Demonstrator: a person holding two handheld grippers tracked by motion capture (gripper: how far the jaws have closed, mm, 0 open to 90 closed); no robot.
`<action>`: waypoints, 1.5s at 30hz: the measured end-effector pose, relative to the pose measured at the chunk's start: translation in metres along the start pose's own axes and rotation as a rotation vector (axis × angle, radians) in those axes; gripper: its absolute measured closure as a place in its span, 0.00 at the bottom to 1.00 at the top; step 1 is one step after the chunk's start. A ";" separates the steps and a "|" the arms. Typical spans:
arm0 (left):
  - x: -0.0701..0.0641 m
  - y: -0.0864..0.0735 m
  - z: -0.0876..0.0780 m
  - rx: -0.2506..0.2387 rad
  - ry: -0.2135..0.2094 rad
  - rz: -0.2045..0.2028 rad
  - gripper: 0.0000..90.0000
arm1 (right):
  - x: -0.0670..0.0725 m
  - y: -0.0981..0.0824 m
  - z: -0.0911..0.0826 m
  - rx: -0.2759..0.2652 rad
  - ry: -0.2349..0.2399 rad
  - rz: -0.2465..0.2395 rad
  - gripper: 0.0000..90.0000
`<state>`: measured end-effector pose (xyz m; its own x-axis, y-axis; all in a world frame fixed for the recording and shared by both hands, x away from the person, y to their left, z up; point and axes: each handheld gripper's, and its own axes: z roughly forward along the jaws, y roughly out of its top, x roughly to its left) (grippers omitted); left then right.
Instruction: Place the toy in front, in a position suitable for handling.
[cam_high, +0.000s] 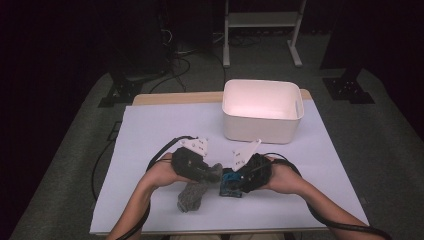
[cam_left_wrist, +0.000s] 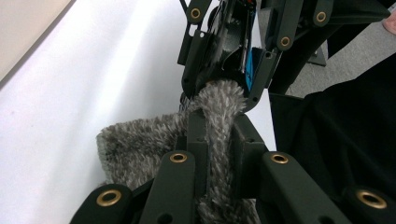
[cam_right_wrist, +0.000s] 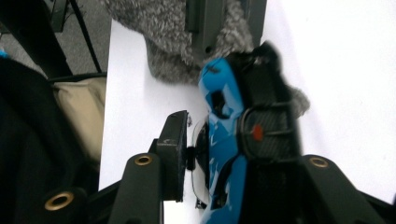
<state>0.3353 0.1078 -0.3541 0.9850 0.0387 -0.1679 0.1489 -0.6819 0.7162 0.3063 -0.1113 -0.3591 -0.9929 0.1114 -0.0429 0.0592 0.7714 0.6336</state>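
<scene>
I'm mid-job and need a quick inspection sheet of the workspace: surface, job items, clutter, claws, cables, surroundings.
Surface: white sheet over a table, wooden edge showing at the far side.
Job's things: grey fuzzy cloth near the front edge; blue and black toy car beside it, the cloth's end pressed against the car.
Clutter: white bin at the far right of the sheet; contents cannot be told.
Claws: left claw shut on the grey fuzzy cloth; right claw around the toy car, which sits between its jaws.
Cables: a black cable trails from each claw along the forearms.
Surroundings: grey floor, dark stands, a white frame behind the table.
</scene>
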 end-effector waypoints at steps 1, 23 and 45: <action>-0.001 -0.001 -0.003 -0.001 0.005 -0.003 0.89 | 0.000 0.001 0.000 -0.015 -0.005 0.002 0.69; -0.009 -0.026 -0.048 -0.039 0.086 -0.049 0.89 | -0.001 0.045 0.029 -0.132 0.018 -0.036 0.72; 0.008 -0.011 0.003 0.069 0.078 -0.039 0.89 | -0.006 -0.029 0.010 -0.249 0.007 0.112 0.72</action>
<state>0.3410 0.1133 -0.3652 0.9828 0.1209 -0.1395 0.1833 -0.7271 0.6616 0.3116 -0.1278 -0.3853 -0.9823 0.1823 0.0428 0.1420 0.5763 0.8048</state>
